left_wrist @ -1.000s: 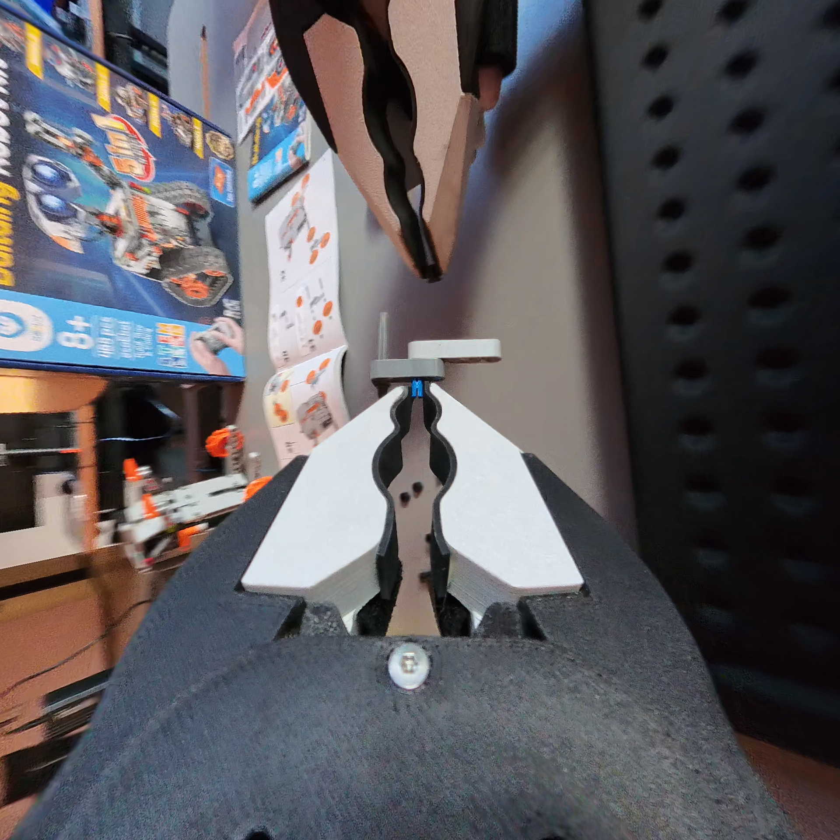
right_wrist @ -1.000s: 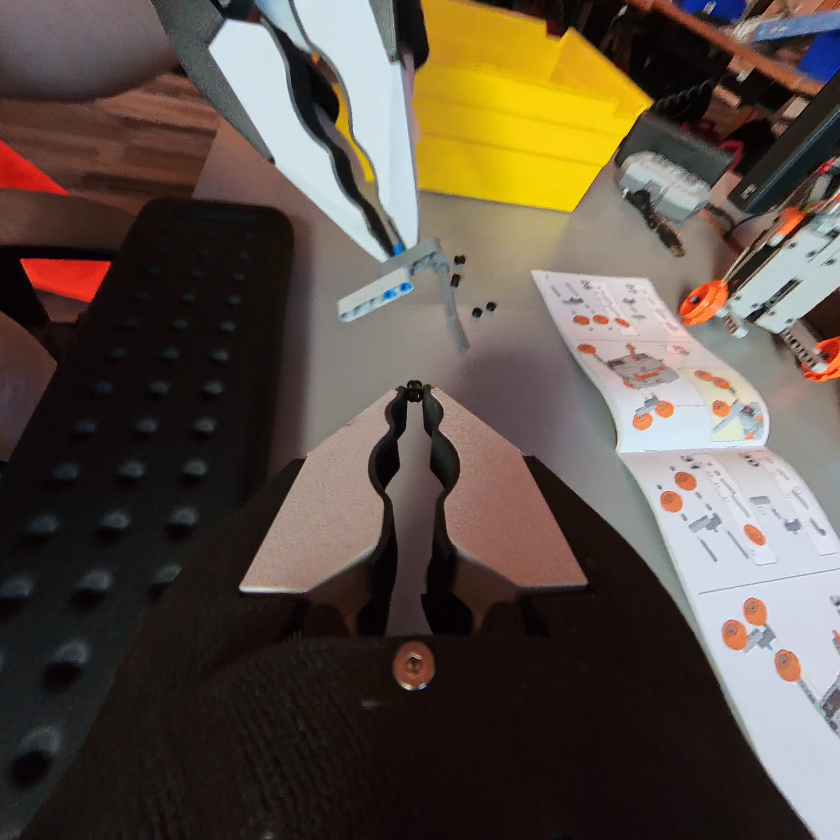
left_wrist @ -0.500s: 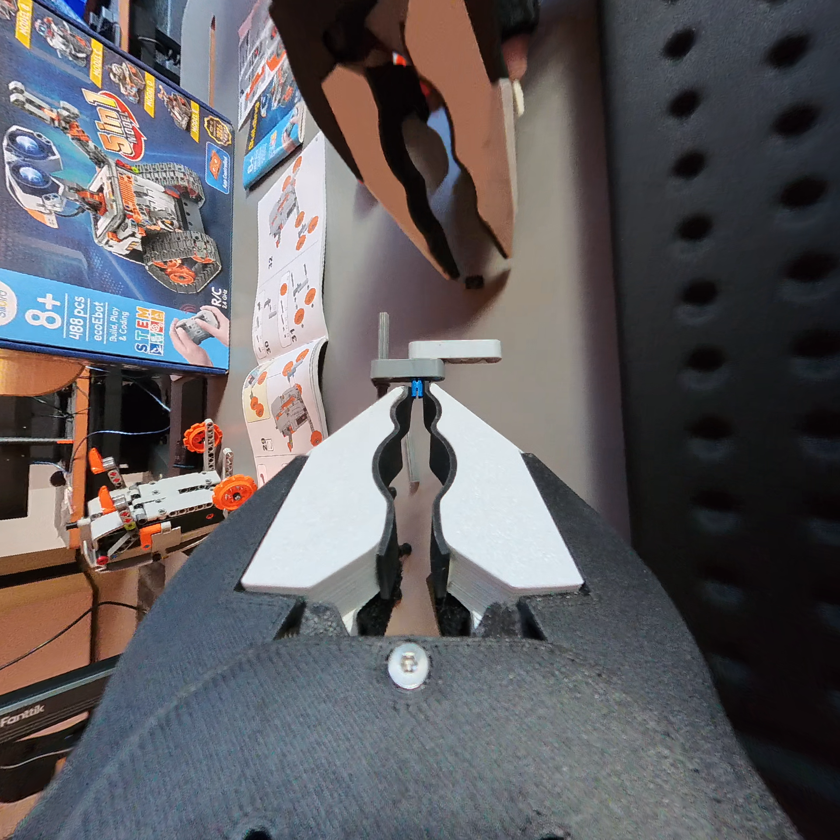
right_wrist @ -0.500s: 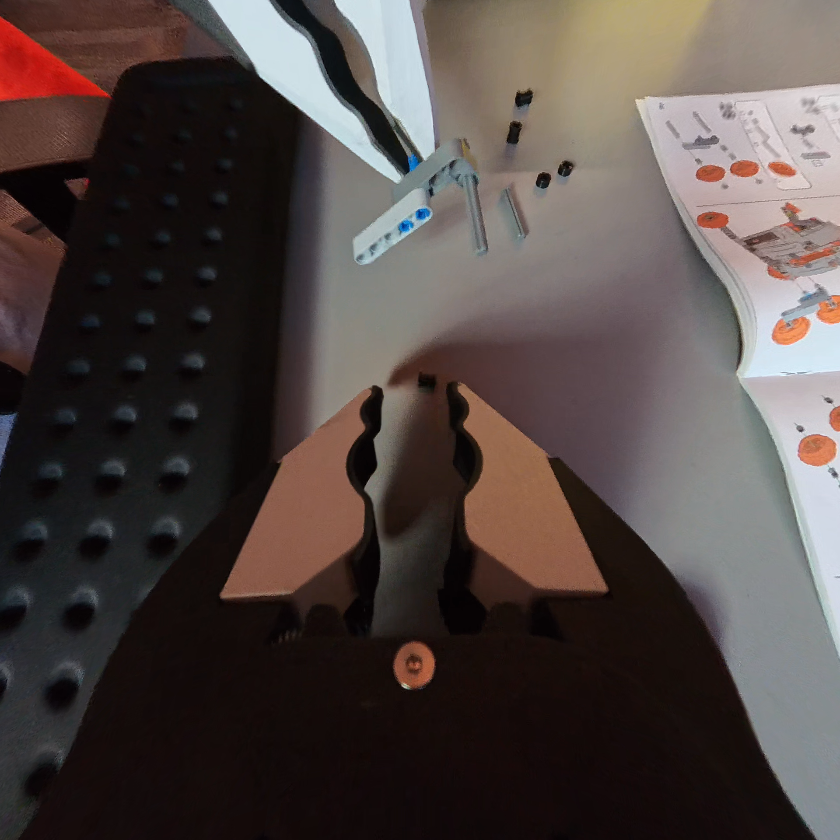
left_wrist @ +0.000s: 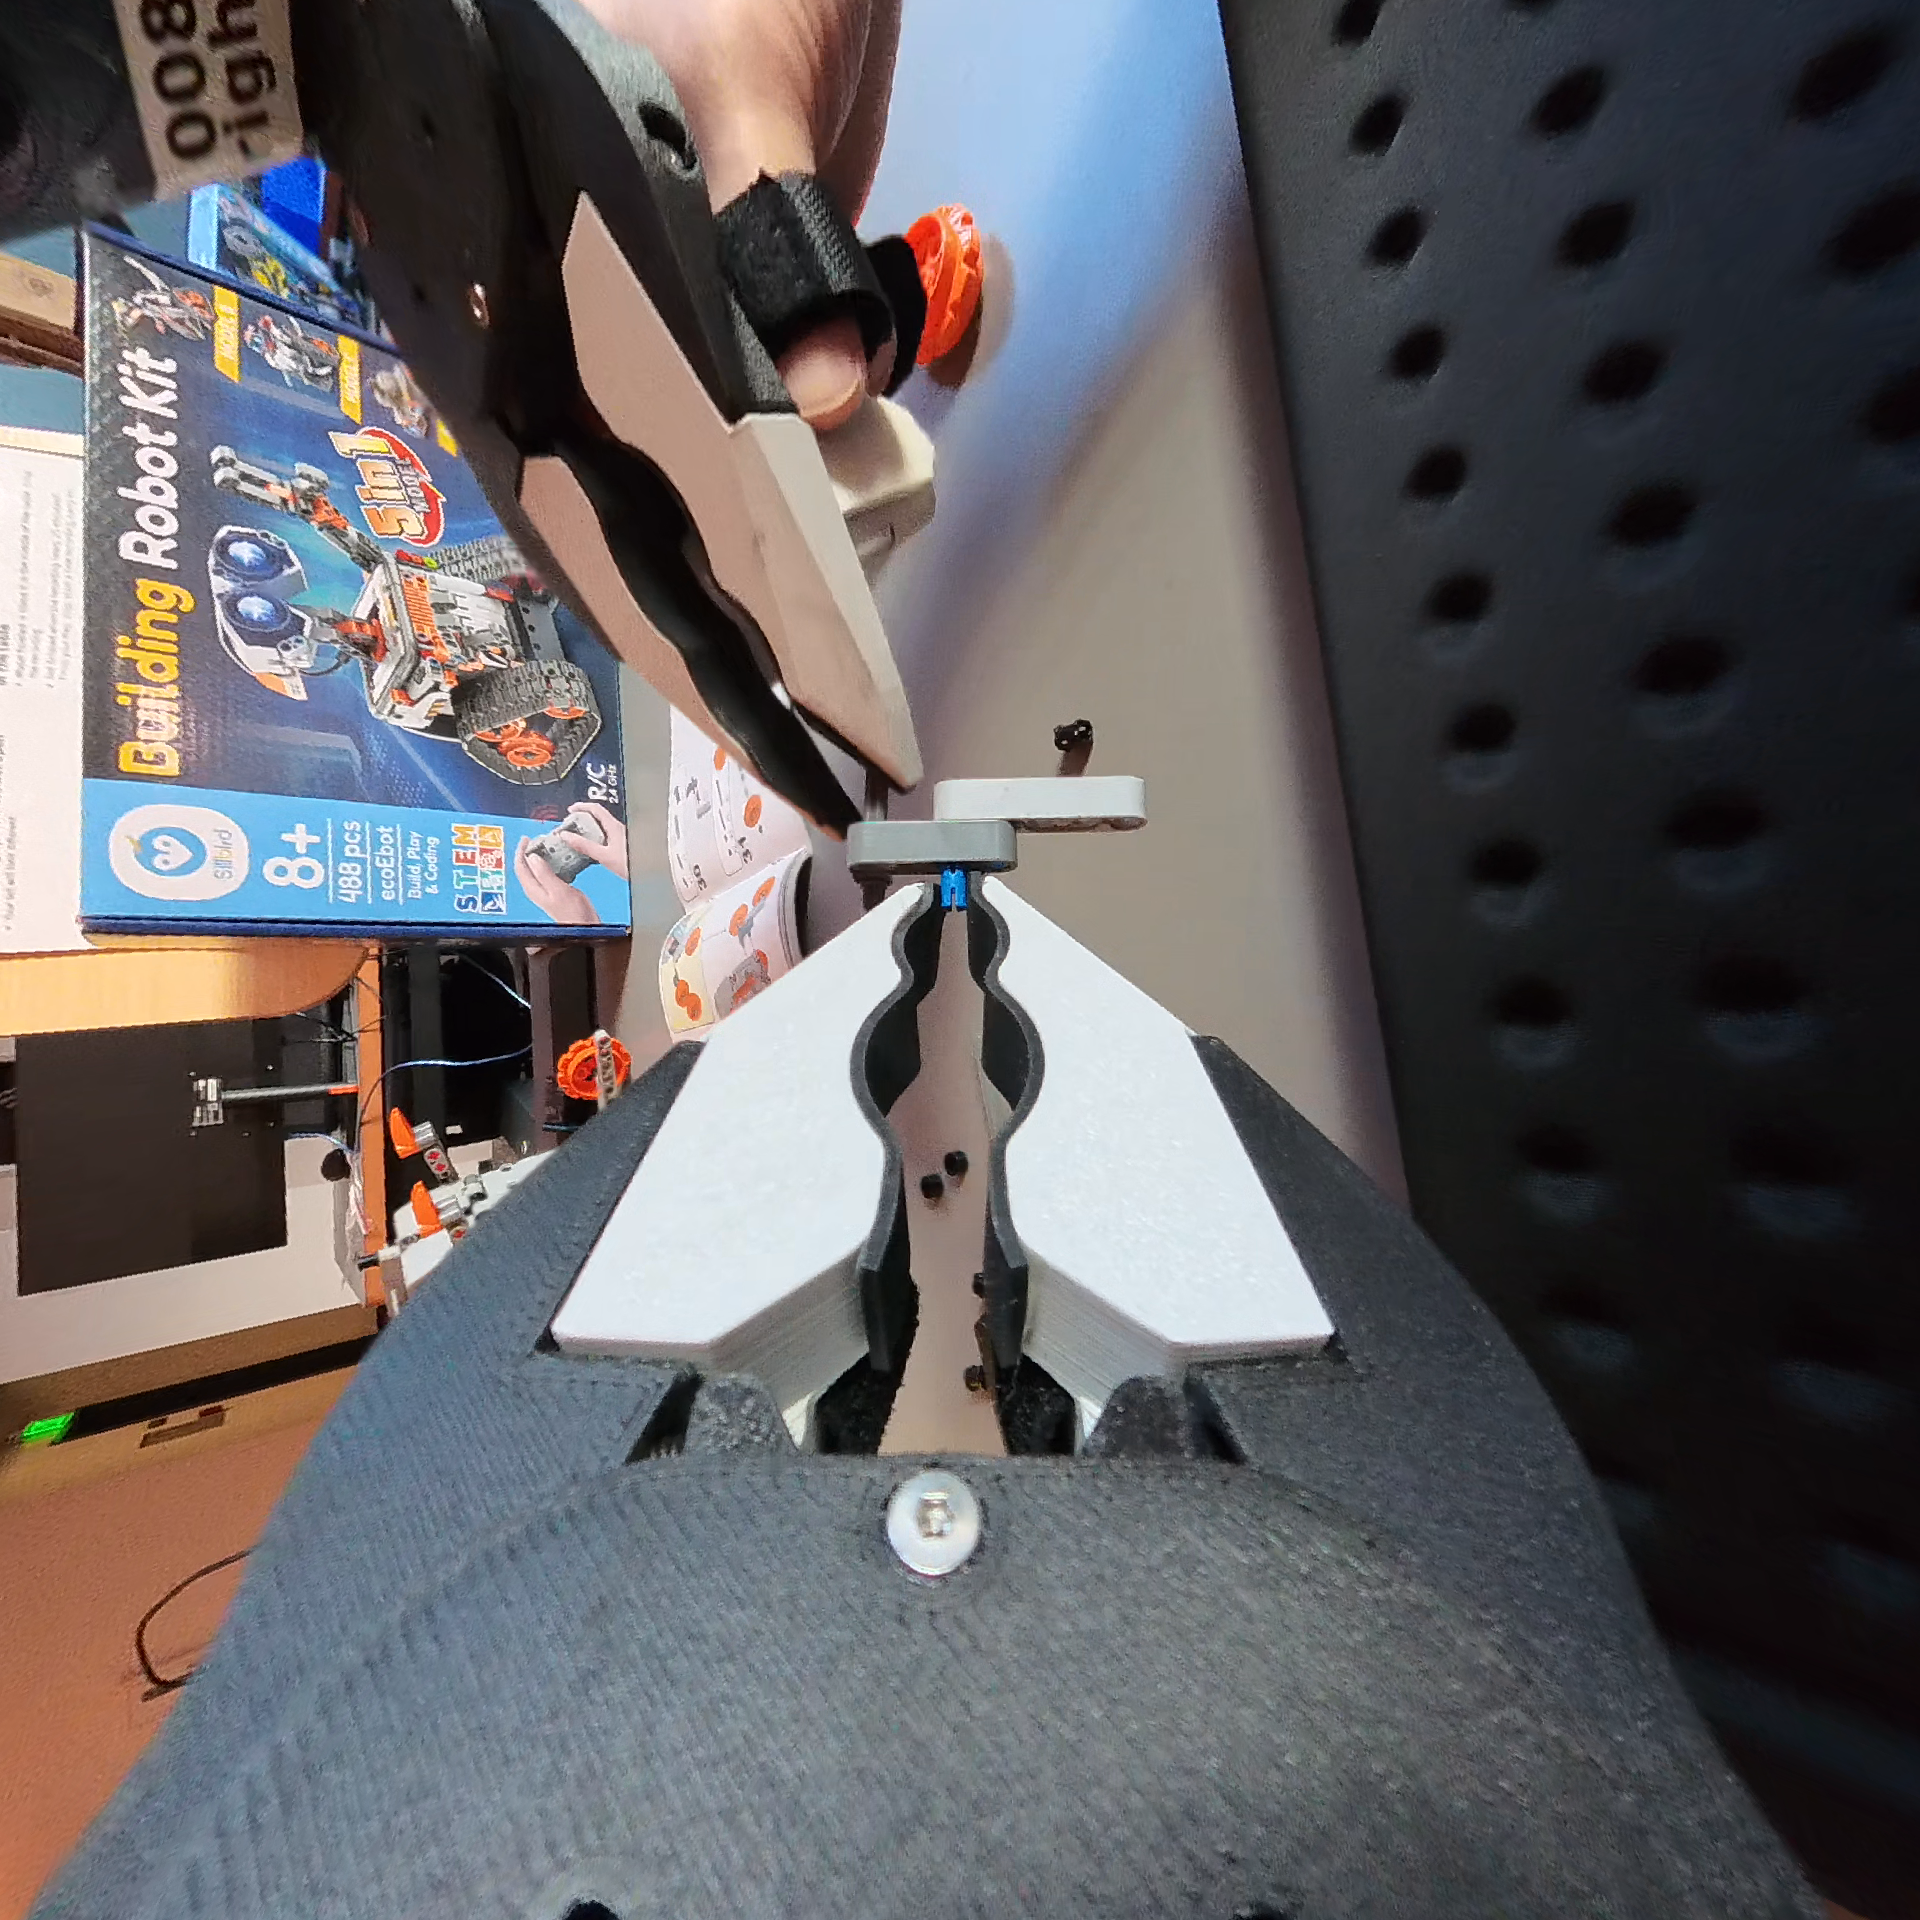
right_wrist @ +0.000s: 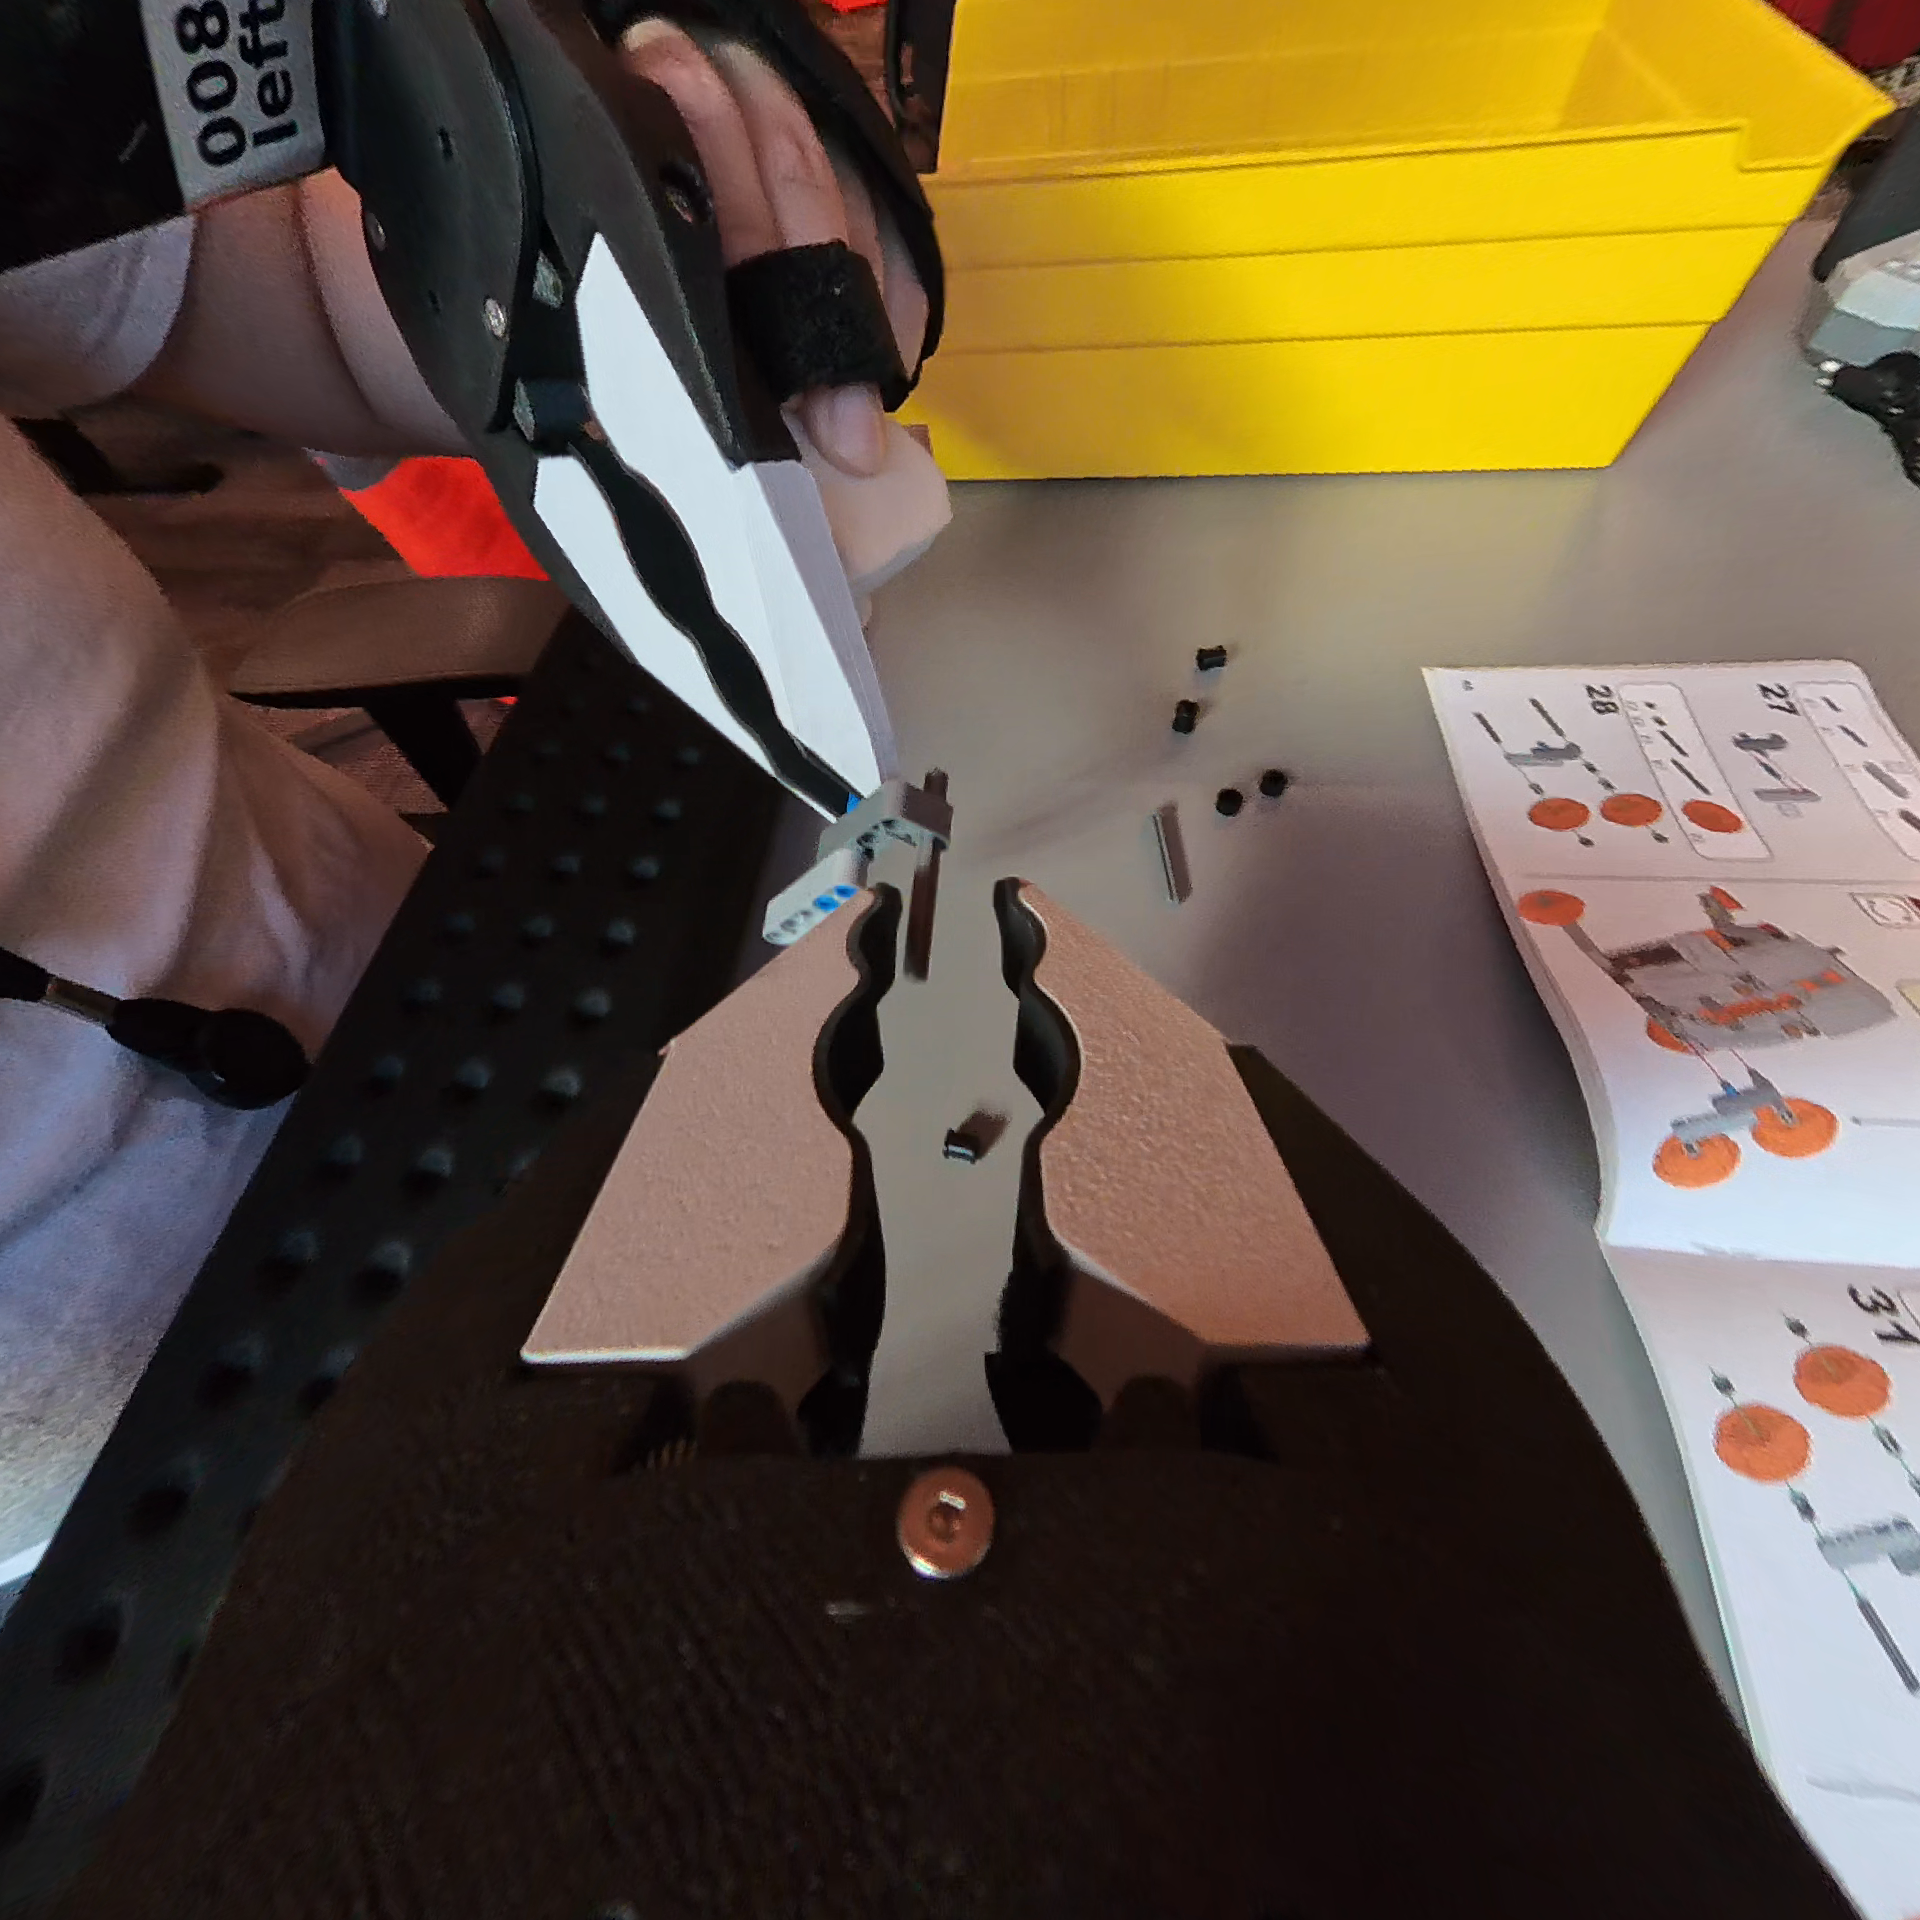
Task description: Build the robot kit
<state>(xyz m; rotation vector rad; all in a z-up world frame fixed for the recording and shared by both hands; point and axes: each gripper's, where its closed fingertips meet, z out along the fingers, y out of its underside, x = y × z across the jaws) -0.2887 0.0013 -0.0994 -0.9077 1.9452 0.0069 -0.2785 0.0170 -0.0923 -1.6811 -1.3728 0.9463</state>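
Note:
My left gripper [left_wrist: 951, 896] is shut on a blue pin [left_wrist: 951, 891] that sticks out of a small assembly: a dark grey beam [left_wrist: 930, 844], a light grey beam [left_wrist: 1039, 802] and a dark axle [right_wrist: 923, 914]. It holds the assembly just above the grey table [right_wrist: 1351, 582]. In the right wrist view the left gripper [right_wrist: 854, 802] comes in from the upper left. My right gripper [right_wrist: 945, 899] is open, its fingers either side of the axle, not closed on it. A small black pin [right_wrist: 975, 1135] lies on the table between its fingers. In the left wrist view the right gripper [left_wrist: 873, 805] reaches the dark beam's end.
A loose grey axle [right_wrist: 1172, 852] and several black pins [right_wrist: 1228, 800] lie just right of the assembly. An open instruction booklet [right_wrist: 1714, 987] is at right, a yellow bin [right_wrist: 1351, 260] behind, a black studded mat [right_wrist: 468, 1039] at left. A blue kit box [left_wrist: 353, 623] stands beyond. My two grippers' fingertips are within a few centimetres of each other.
My right gripper was shut on the small black pin, then opened and left it on the table. It has moved forward, so its fingers now flank the axle. The left gripper kept its hold.

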